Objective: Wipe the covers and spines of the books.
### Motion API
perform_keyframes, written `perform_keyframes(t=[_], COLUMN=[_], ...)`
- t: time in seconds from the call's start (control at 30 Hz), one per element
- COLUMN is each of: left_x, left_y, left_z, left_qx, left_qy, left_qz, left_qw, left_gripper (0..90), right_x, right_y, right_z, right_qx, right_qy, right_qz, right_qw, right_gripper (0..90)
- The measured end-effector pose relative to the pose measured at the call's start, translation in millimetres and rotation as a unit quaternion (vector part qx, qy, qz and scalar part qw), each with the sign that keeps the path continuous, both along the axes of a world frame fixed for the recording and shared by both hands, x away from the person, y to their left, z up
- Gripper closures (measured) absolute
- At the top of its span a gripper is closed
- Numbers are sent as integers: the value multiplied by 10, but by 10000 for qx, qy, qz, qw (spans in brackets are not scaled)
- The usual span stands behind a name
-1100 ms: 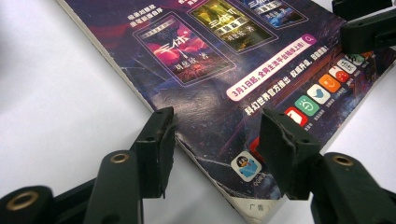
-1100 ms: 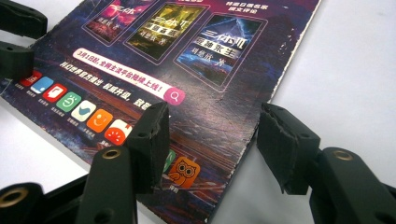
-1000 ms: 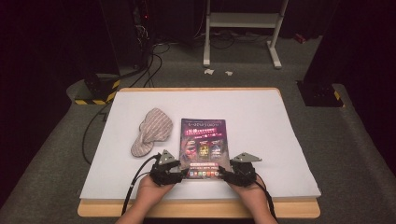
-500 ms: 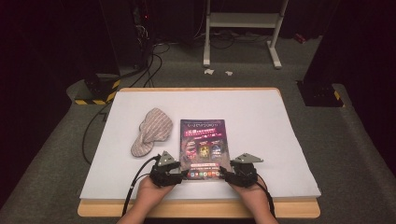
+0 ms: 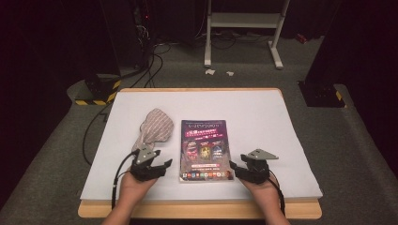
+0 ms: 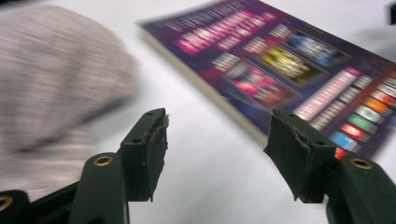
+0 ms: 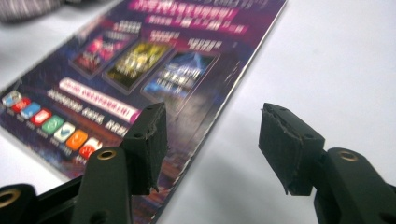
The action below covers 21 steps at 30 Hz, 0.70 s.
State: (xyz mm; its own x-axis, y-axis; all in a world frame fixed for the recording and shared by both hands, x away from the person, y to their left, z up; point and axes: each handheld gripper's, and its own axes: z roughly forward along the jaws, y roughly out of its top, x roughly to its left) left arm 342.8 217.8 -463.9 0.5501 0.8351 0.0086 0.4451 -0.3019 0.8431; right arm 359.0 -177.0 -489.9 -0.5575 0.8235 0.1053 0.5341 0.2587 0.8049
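Light falls from above onto the white table sheet, which is bright and evenly lit, while the floor and room beyond it sink into near black. Shadows on the sheet are short and soft. The high view is slightly soft overall. In the left gripper view the striped cloth and the book are smeared, probably by motion; in the right gripper view the book's print blurs farther off.

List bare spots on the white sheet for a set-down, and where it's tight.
Free: the white sheet right of the book, and the far strip beyond it. Tight: the gap between book and striped cloth, and the near edge, where the left hand-held gripper and right hand-held gripper flank the book.
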Motion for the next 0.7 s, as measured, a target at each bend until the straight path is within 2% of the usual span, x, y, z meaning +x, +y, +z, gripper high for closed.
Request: perform_keyframes(t=[0.1, 0.13, 0.2, 0.23, 0.27, 0.37, 0.5, 0.63, 0.7], left_x=[90, 139, 250, 250, 378, 603, 917, 1108, 1160], left_y=[166, 216, 299, 299, 347, 366, 348, 322, 315], left_z=[156, 182, 207, 207, 210, 188, 107, -23, -100], left_qx=[10, -23, -116, -116, -38, 192, 402, 448, 531], left_qy=[-204, -209, -89, -89, 67, 362, 625, 895, 1030], left_qz=[205, 233, 361, 361, 471, 596, 703, 711, 743], left_qw=[9996, 9995, 9992, 9992, 9989, 9974, 9948, 9924, 9905], left_gripper=[361, 351, 332, 319, 297, 268, 202, 199, 238], right_x=[20, 23, 33, 35, 35, 22, -2, -31, -36], right_y=[-25, -33, -52, -52, -47, -60, -146, -237, -274], right_z=[6, 3, -15, -25, -30, -34, -49, -39, -51], right_qx=[-61, -103, -17, -34, -57, -165, -109, 30, 54], right_qy=[-124, -172, -146, -145, -109, -188, -121, -118, -82], right_qz=[18, 4, -14, -20, -10, 54, 9, -80, -99], right_qw=[9999, 9998, 9999, 9999, 9999, 9997, 9999, 9999, 9999], right_gripper=[415, 413, 397, 388, 375, 369, 368, 369, 376])
